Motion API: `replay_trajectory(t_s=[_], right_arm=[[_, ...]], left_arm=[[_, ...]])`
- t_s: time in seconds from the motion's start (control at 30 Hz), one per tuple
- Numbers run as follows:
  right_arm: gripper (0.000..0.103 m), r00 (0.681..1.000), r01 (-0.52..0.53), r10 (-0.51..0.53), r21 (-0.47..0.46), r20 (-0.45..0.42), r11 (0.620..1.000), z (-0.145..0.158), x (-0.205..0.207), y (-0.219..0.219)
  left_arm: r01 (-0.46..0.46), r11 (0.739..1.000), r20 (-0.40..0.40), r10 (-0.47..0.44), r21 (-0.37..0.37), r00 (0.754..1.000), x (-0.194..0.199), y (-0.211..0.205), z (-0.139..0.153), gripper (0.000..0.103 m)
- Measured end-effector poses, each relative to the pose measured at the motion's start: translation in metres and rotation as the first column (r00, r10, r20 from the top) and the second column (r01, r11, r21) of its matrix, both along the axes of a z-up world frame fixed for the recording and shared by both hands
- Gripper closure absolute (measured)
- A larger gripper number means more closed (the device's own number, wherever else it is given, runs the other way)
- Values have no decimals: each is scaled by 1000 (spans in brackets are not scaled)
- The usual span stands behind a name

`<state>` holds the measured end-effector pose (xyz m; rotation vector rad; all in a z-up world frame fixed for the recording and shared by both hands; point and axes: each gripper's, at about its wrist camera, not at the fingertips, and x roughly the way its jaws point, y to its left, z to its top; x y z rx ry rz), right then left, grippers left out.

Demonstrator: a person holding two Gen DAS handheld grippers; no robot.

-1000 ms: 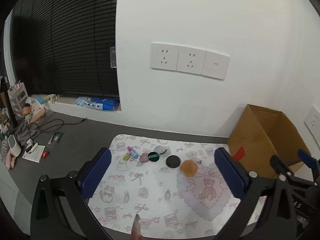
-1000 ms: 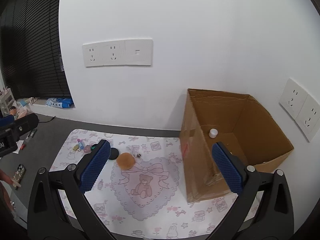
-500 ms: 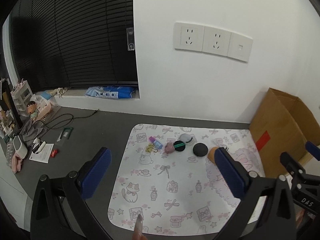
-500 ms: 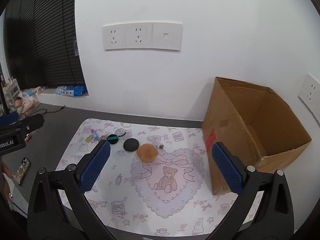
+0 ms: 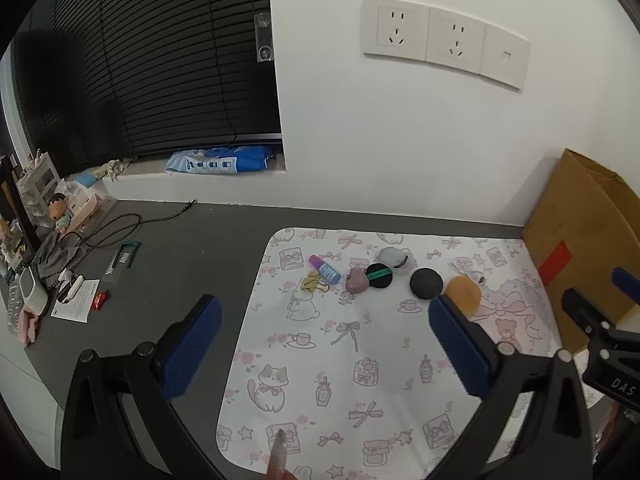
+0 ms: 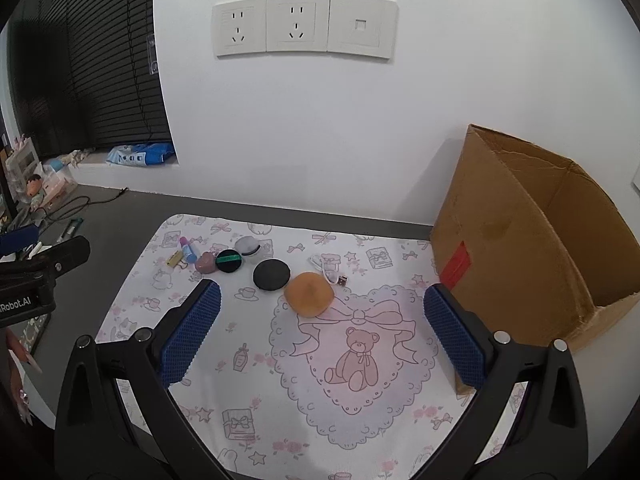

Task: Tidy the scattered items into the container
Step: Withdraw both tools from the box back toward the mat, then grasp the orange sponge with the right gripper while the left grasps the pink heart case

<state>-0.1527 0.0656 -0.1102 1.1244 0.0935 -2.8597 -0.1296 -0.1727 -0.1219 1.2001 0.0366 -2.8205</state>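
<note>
Both my left gripper (image 5: pixel 320 344) and right gripper (image 6: pixel 320 328) hover above the mat (image 6: pixel 256 364), jaws spread wide, holding nothing. Just ahead lies the orange sponge (image 6: pixel 309 294), probably light and squashy, so I'd pinch its sides. Beyond it sit the black puff (image 6: pixel 271 275) and other small items, with the cardboard box (image 6: pixel 520 248) to the right.

Under my fingers lies a dark grey tabletop (image 5: pixel 192 264), and on it a white printed mat (image 6: pixel 248 360) filling the lower middle of both frames. At the right edge a cardboard box (image 6: pixel 520 248) stands partly on the mat. At far left of the left view, a paper slip (image 5: pixel 76 306) and black cable (image 5: pixel 116 232) lie on the grey.
</note>
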Motion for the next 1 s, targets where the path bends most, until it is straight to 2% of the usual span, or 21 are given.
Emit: replay_trajectory(t_s=[0.23,0.43,0.83,1.0], right_arm=[[0,1000,-3,3,-3,8,1000,-15,-19,0],[0,999,-3,3,2,39,1000,-41,-39,3],[0,993,-5,5,-5,114,1000,-115,-82,-1],[0,991,3,1,-27,136,1000,-140,-91,-3]], left_arm=[[30,1000,24,-29,-6,999,-23,6,-19,0],[69,998,57,-68,-5,996,-47,21,-48,0],[111,994,133,-113,16,985,-93,34,-131,0],[117,993,147,-119,27,982,-104,34,-151,0]])
